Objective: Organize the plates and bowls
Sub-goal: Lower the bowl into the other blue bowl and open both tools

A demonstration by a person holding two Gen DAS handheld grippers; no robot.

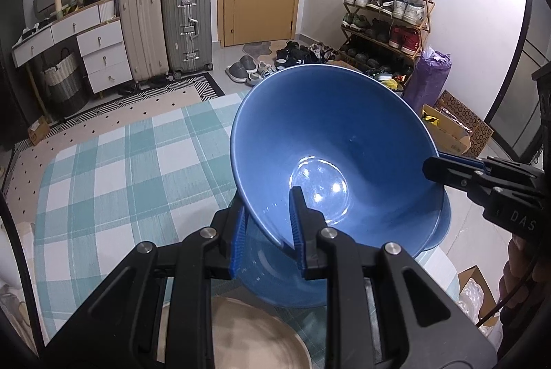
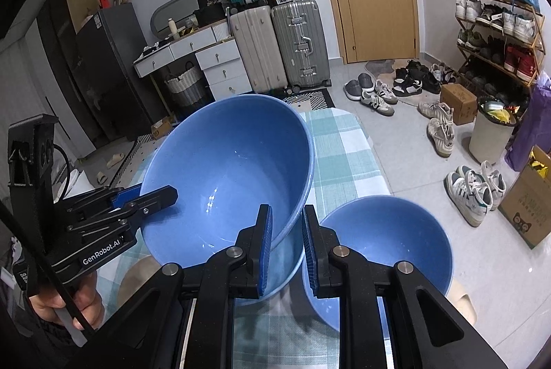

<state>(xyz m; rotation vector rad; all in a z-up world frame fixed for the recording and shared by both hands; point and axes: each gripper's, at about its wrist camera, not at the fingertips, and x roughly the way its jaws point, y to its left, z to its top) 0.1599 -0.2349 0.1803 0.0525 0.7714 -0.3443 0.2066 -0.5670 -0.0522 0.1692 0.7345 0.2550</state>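
Note:
A large blue bowl (image 1: 330,134) (image 2: 224,169) hangs tilted over the table's teal checked cloth (image 1: 120,179), held by opposite sides of its rim. My left gripper (image 1: 270,231) is shut on the near rim, one pad inside and one outside. My right gripper (image 2: 287,241) is shut on the other side of the rim, and shows at the right of the left wrist view (image 1: 430,167). Right under it sits a second blue bowl (image 1: 275,283); whether they touch is unclear. A smaller blue bowl (image 2: 385,248) stands to the right. A beige plate (image 1: 255,334) lies near me.
The table edge (image 2: 375,162) drops to a tiled floor strewn with shoes (image 2: 378,93). A shoe rack (image 1: 385,17), suitcases (image 1: 165,31), a white bin (image 2: 492,134) and cardboard boxes (image 2: 527,203) stand around. A person's hand (image 2: 65,307) holds the left gripper.

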